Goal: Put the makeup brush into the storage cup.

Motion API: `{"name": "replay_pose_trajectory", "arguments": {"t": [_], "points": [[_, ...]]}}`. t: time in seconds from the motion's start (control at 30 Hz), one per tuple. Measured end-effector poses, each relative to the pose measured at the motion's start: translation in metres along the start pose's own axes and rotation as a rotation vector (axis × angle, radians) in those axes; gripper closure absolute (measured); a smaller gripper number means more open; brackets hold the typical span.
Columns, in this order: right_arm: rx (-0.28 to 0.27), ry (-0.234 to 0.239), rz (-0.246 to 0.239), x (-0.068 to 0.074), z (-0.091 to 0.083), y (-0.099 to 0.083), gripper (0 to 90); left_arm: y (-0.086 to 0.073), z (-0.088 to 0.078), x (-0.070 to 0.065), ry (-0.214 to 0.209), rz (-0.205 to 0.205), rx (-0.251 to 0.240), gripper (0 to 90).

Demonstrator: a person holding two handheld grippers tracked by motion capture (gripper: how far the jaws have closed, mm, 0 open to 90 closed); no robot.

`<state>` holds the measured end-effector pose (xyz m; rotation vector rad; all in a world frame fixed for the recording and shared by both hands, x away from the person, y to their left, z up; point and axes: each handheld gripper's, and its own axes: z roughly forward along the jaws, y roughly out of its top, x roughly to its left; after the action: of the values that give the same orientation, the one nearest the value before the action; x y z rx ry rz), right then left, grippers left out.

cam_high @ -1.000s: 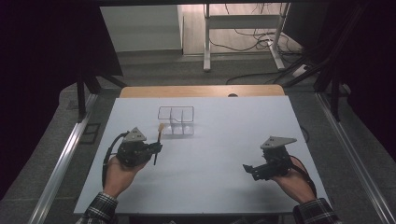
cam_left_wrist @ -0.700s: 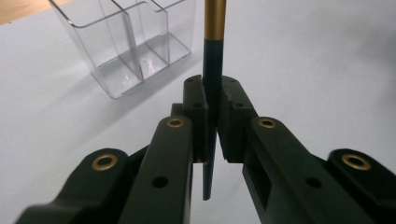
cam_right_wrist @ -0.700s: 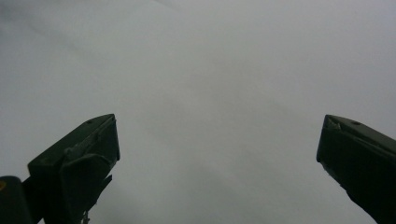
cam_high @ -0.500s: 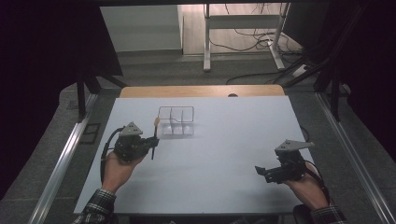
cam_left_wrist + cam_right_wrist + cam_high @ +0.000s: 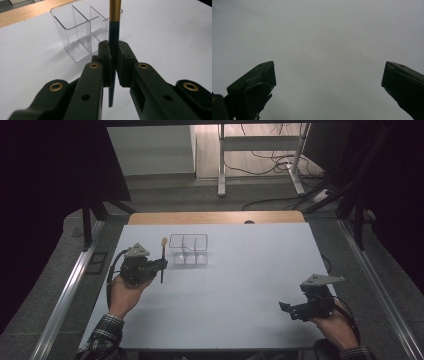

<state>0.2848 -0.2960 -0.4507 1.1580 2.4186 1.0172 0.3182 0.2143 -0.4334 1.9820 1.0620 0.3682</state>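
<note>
— High view first: what has the left gripper [image 5: 161, 265] got, there at the left of the frame?

— A thin dark brush [image 5: 162, 260] with a gold band, upright, its jaws clamped tight on the handle. Left gripper view shows it pinched between both pads [image 5: 108, 67].

— And the clear divided holder [image 5: 188, 249]?

— Just right of the brush, upper middle of the table [image 5: 240, 285], apart from it.

— The right gripper [image 5: 286, 307]?

— Lower right, jaws spread wide, holding nothing.

Gold-and-dark-blue brush [image 5: 113, 37], clear organizer [image 5: 188, 249], white table [image 5: 240, 290], plaid sleeve [image 5: 102, 340]
</note>
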Motion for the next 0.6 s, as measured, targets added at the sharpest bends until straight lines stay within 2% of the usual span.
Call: {"name": "replay_pose_trajectory", "arguments": {"t": [0.07, 0.33, 0.6], "points": [[-0.001, -0.001, 0.004, 0.000, -0.001, 0.000, 0.0, 0.002, 0.001, 0.002, 0.005, 0.008, 0.000, 83.2], [0.001, -0.003, 0.002, 0.000, 0.000, 0.000, 0.0, 0.008, 0.006, 0.008, 0.001, -0.014, -0.014, 83.3], [0.005, -0.007, 0.002, 0.000, -0.001, 0.000, 0.0, 0.013, 0.010, 0.012, 0.001, -0.017, -0.024, 83.3]]}}
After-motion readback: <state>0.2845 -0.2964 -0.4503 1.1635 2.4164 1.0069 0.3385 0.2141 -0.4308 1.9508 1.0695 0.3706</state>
